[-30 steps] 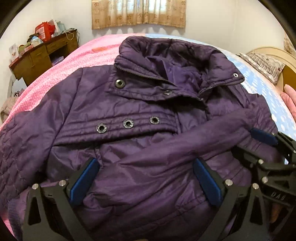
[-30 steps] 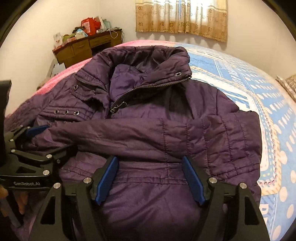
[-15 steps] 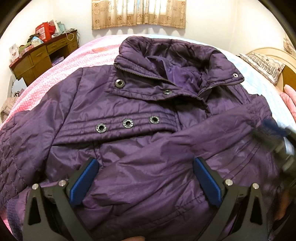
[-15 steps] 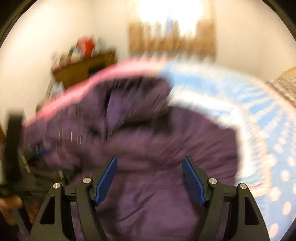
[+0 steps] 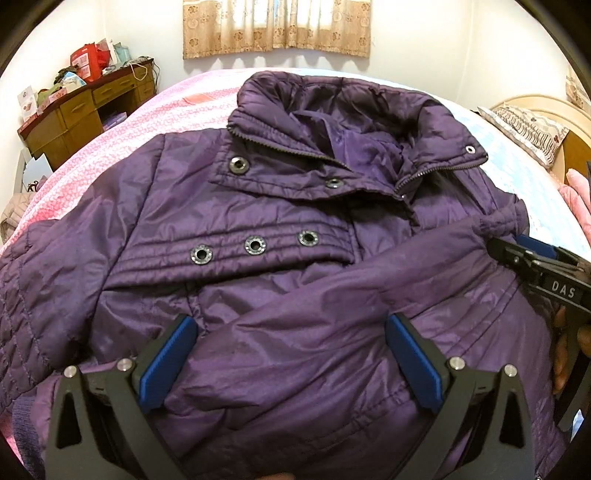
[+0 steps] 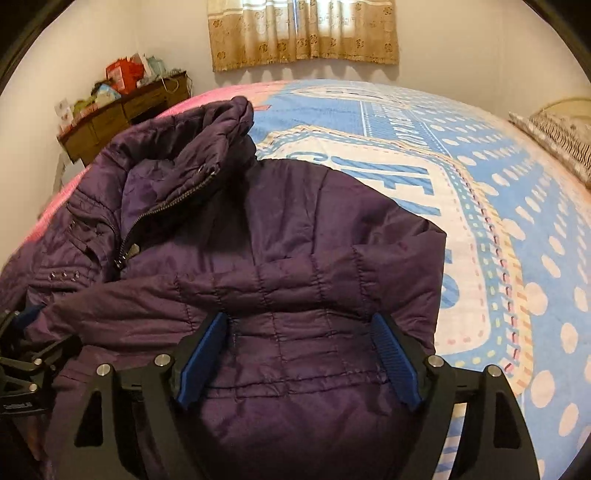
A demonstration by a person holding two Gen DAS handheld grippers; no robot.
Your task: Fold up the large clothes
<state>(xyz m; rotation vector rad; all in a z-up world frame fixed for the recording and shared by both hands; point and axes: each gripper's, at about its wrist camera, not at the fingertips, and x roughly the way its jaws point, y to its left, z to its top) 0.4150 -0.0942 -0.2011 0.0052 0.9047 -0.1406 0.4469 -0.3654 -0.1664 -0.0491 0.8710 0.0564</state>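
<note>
Pink and blue bedding is covering the bed [image 6: 480,155], which is filling most of both views, pink on the left side and a blue dotted print on the right. A purple quilted jacket [image 5: 258,229] is lying front-up across the near part of the bed, its collar [image 5: 351,107] pointing toward the far wall and its sleeve [image 5: 332,306] lying folded across the chest. Beige curtains [image 5: 277,26] are hanging on the far wall, and a wooden desk [image 5: 85,110] cluttered with boxes is standing at the far left. A patterned pillow [image 5: 528,129] is lying at the far right.

The left hand-held gripper [image 5: 291,362] is hovering over the jacket's lower front with its blue pads spread wide, jacket fabric showing between them but nothing pinched. The right hand-held gripper [image 6: 299,358] is sitting over the jacket's right side, its jaws having just been opening wider; quilted fabric is showing between the pads without being squeezed. Three metal snaps [image 5: 255,245] are lining the chest band.
</note>
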